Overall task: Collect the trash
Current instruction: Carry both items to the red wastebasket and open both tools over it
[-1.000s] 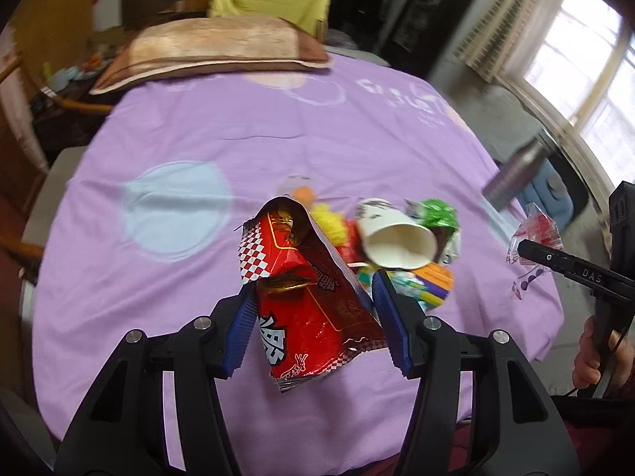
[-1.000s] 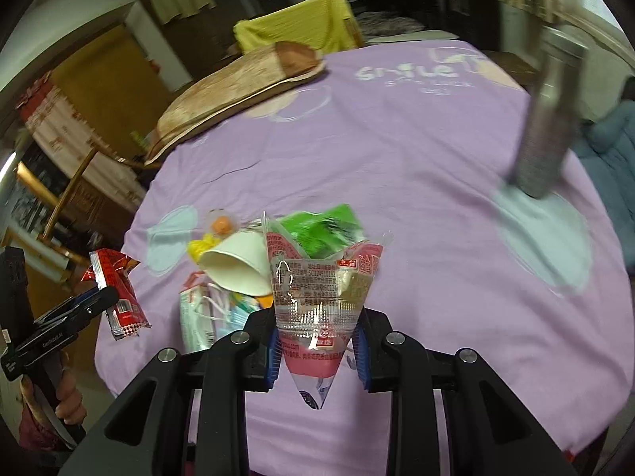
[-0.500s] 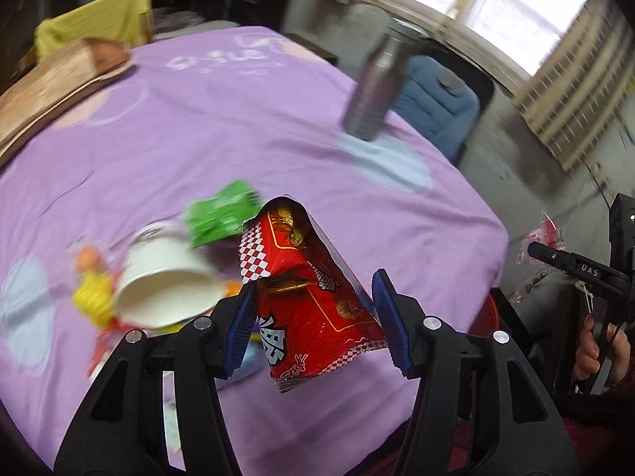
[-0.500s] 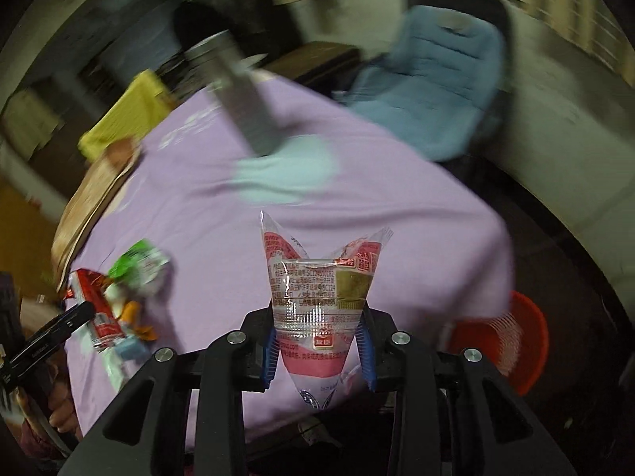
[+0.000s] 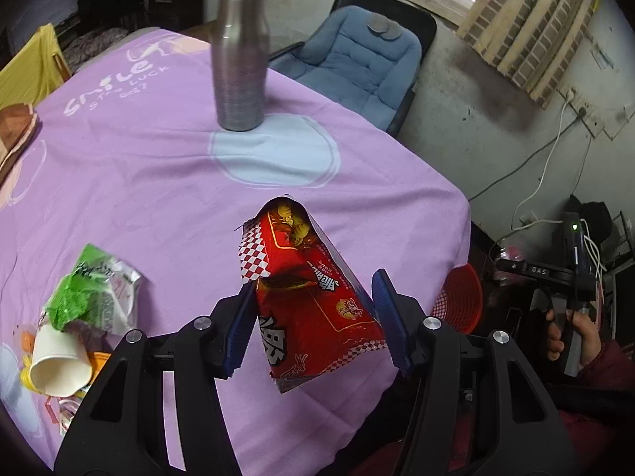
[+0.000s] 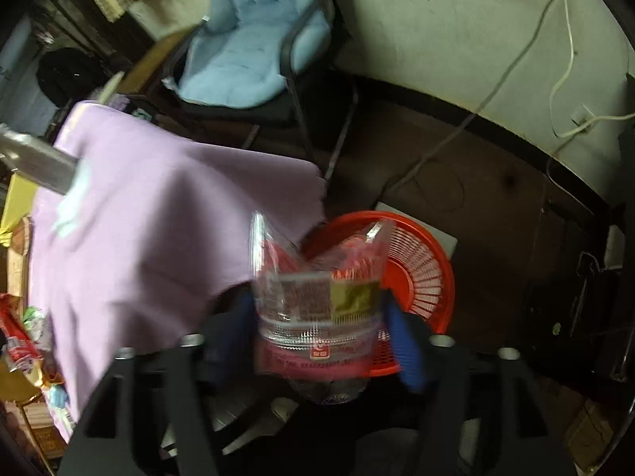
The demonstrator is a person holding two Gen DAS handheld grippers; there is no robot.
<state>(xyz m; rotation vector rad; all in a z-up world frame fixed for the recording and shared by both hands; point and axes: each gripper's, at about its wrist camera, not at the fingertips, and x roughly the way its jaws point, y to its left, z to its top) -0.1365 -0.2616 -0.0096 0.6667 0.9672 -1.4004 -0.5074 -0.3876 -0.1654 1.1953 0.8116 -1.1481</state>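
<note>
1. In the left wrist view, the left tongs [image 5: 313, 317] were clenched on a red snack bag [image 5: 313, 297]; both blue pads pressed its sides, and the bag stood up between them above the edge of the counter [image 5: 158, 166] with its purple cloth.
2. On the counter, at the left, lay a green wrapper [image 5: 93, 293] and a white paper cup [image 5: 57, 365] on its side, close together. A metal bottle [image 5: 240, 55] stood upright farther away, well apart from them.
3. Beyond the counter's corner a red basket [image 5: 460, 297] stood on the floor, and a blue chair [image 5: 357, 59] was behind it. At the right edge a hand [image 5: 571, 337] held the other tool.
4. In the right wrist view, which was blurred, the right tongs [image 6: 321, 329] had just been opening. A clear wrapper with pink print [image 6: 313, 309] was between the pads, but I cannot tell if they touched it.
5. The wrapper was above the red basket [image 6: 416, 269], which stood on the floor beside the counter [image 6: 158, 218].
</note>
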